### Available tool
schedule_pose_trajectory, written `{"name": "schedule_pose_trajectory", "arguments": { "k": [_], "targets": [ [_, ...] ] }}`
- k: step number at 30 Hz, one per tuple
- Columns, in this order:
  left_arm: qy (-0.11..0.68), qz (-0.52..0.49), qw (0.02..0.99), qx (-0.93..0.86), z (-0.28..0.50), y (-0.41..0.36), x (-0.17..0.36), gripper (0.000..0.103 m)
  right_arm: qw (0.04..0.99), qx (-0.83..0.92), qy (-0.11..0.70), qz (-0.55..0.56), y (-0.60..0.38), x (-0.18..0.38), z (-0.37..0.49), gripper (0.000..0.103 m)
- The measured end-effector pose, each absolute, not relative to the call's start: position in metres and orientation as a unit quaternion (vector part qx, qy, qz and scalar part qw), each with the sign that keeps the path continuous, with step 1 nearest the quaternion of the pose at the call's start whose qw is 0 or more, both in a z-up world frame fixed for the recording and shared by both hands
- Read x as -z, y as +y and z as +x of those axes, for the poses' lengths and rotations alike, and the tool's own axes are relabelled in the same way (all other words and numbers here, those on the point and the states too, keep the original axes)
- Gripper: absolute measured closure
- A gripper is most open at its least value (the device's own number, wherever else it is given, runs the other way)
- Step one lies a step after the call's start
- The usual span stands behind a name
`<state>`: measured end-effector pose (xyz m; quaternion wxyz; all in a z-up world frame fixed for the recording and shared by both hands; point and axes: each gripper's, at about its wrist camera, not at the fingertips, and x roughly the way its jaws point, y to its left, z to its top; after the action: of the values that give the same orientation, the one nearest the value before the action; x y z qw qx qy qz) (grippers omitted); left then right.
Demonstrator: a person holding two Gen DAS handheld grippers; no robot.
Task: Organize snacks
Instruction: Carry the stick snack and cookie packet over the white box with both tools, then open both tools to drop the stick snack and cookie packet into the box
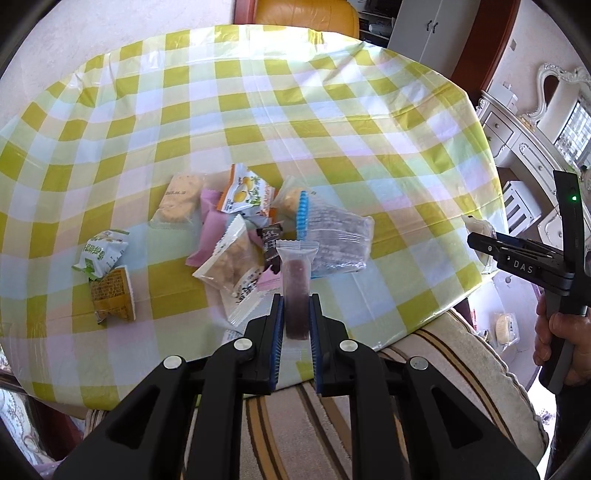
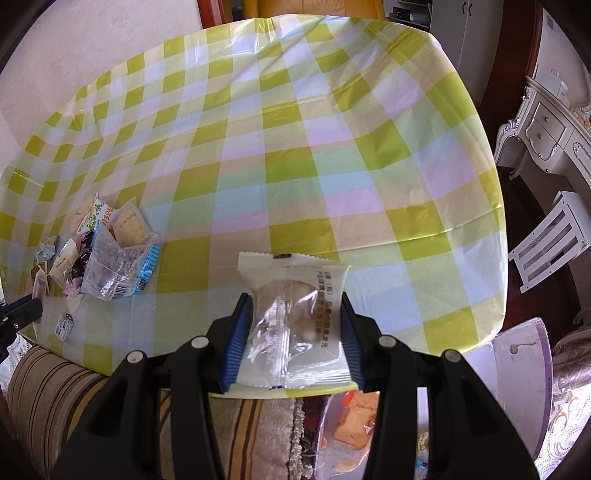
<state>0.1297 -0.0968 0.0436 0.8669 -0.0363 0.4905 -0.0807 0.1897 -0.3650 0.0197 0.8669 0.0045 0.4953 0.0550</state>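
Observation:
My left gripper [image 1: 296, 300] is shut on a clear-wrapped purple snack bar [image 1: 295, 291] and holds it above the near edge of the table. Just beyond it lies a pile of wrapped snacks [image 1: 236, 225], with a clear bag with a blue strip [image 1: 332, 236] on its right side. A green packet [image 1: 101, 253] and a yellow packet [image 1: 112, 293] lie to the left. My right gripper [image 2: 296, 300] is shut on a white wrapped pastry [image 2: 295, 317] over the table's near edge. The right gripper also shows in the left wrist view [image 1: 476, 240] at the table's right edge. The pile shows in the right wrist view [image 2: 99, 247] at the far left.
The table has a green and yellow checked cloth [image 1: 295, 129]. A striped cushion [image 1: 424, 362] lies under the near edge. A bag of snacks [image 2: 354, 424] sits low beside the table, below my right gripper. White furniture [image 2: 546, 129] stands to the right. An orange chair [image 1: 306, 14] stands behind the table.

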Motion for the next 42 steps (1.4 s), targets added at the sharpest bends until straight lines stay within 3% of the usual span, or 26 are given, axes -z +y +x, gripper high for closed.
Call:
{"name": "schedule_pose_trajectory", "arguments": {
  "k": [15,31,42],
  "targets": [
    [0.503,0.035,0.84,0.2,0.146,-0.219,-0.038,0.09,0.863,0.024,0.501,0.057,-0.467,-0.007,0.149,0.057],
    [0.551,0.12,0.741,0.365,0.154,-0.39,0.006,0.09,0.831,0.089,0.539,0.109,-0.54,0.052,0.114,0.057],
    [0.582,0.117,0.711,0.377,0.171,-0.438,0.034,0.089,0.82,0.107,0.545,0.138,-0.563,0.068,0.109,0.055]
  ]
}}
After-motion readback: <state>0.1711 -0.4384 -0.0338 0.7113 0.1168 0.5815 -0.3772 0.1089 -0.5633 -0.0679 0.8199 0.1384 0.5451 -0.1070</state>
